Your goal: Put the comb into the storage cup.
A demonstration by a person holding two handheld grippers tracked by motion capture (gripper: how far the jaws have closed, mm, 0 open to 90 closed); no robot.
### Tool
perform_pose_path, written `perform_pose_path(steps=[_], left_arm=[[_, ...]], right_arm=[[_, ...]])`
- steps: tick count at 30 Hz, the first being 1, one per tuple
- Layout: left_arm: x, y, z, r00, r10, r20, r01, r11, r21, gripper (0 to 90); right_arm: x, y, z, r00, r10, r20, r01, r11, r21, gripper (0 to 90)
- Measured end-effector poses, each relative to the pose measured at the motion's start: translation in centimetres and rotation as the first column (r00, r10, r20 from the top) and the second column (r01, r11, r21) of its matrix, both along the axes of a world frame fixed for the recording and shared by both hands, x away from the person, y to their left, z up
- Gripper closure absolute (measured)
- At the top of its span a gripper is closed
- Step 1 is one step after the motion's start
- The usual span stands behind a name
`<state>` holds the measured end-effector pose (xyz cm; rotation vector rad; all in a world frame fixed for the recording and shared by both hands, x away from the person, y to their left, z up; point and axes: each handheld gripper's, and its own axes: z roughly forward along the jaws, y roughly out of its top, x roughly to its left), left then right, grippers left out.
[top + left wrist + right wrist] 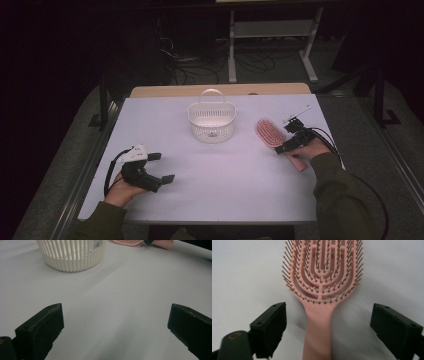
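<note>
White tabletop [215, 170] under me: my right gripper [328, 322] has its jaws spread astride the pink hairbrush [322, 277] handle, not touching, just right of the basket [212, 122]; my left gripper [115, 322] gapes empty.

The person wears dark olive-green sleeves [345, 195]; each hand carries black tongs; the left tongs [161, 167] bear a pale grey three-cornered plate on top and a black cable looping behind; the right tongs [287, 145] trail a black cable; their blocky jaws show small screw holes.
</note>
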<state>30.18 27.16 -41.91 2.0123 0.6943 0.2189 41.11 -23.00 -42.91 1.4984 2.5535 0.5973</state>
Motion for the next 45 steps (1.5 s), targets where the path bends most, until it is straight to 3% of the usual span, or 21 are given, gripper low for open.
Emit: perform_pose_path(steps=[10, 29, 37, 45], left_arm=[[0.0, 0.0, 0.0, 1.0, 0.001, 0.0, -0.001, 1.0, -0.001, 0.2], [0.0, 0.1, 0.0, 1.0, 0.004, 0.001, -0.004, 1.0, -0.003, 0.2], [0.0, 0.1, 0.0, 1.0, 0.005, 0.003, -0.005, 1.0, -0.002, 0.2], [0.0, 0.1, 0.0, 1.0, 0.005, 0.002, -0.005, 1.0, 0.0, 0.2]], right_arm=[[-0.1, 0.1, -0.1, 0.9995, 0.022, -0.024, -0.022, 1.0, -0.004, 28.7], [-0.2, 0.3, 0.3, 0.998, 0.061, -0.019, -0.062, 0.997, -0.038, 54.9], [-0.2, 0.8, 0.3, 0.9964, 0.083, -0.02, -0.084, 0.995, -0.054, 62.4], [-0.3, 1.2, 0.3, 0.9976, 0.067, -0.015, -0.068, 0.993, -0.091, 67.3]])
